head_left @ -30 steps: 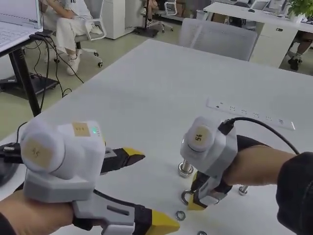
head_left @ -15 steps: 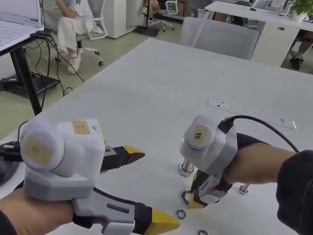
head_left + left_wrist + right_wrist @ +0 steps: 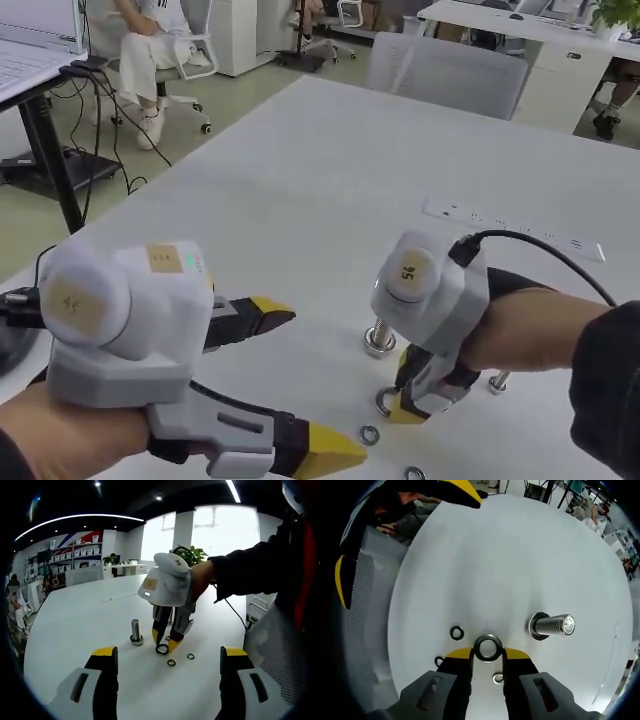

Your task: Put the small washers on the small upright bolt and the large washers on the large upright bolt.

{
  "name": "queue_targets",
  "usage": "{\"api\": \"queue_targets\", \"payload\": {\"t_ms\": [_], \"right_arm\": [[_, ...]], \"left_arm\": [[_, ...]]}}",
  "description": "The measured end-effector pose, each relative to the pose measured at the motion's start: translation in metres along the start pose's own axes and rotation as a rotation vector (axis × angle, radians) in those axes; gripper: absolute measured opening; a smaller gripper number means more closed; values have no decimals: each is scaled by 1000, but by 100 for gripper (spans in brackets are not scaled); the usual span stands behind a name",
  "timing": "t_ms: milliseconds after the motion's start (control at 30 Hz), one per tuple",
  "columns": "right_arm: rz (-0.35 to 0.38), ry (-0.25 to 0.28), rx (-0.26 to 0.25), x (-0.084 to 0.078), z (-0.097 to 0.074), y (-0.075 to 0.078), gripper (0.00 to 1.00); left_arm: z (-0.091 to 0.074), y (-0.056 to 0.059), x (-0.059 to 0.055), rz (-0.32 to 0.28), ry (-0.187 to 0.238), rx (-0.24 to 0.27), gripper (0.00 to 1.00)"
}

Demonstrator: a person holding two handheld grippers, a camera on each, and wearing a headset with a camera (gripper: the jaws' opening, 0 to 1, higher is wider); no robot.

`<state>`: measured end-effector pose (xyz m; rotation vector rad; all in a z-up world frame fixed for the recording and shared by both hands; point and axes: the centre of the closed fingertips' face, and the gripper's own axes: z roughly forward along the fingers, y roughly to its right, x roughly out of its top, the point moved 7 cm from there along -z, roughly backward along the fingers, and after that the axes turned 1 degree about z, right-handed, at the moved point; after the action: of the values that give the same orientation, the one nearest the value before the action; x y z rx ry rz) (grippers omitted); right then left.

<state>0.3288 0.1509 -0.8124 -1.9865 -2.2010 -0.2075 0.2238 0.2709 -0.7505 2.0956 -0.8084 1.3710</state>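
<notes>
My right gripper (image 3: 402,408) points down at the white table and is shut on a large washer (image 3: 383,402), held by its edge just above the surface. In the right gripper view the large washer (image 3: 487,648) sits between the yellow tips. The large upright bolt (image 3: 380,340) stands just beyond it, also as large bolt (image 3: 552,625) and large bolt (image 3: 136,631). A small upright bolt (image 3: 497,380) pokes out behind the right hand. Small washers (image 3: 369,435) (image 3: 456,632) lie flat nearby. My left gripper (image 3: 302,380) hovers open at the near left, holding nothing.
A white power strip (image 3: 510,228) lies further back on the table (image 3: 300,180). A grey chair (image 3: 445,75) stands at the far edge. A person (image 3: 140,40) sits at the far left beside a desk with a laptop (image 3: 30,50).
The right gripper with the large washer has edged slightly to the right. The left gripper holds about still.
</notes>
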Motion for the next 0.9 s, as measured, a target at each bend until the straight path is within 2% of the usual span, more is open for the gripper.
{"api": "queue_targets", "payload": {"t_ms": [533, 900], "right_arm": [[13, 3, -3, -4, -3, 0, 24], [44, 30, -24, -11, -17, 5, 24]], "left_arm": [[1, 2, 0, 0, 0, -5, 84], [2, 4, 1, 2, -4, -9, 84]]}}
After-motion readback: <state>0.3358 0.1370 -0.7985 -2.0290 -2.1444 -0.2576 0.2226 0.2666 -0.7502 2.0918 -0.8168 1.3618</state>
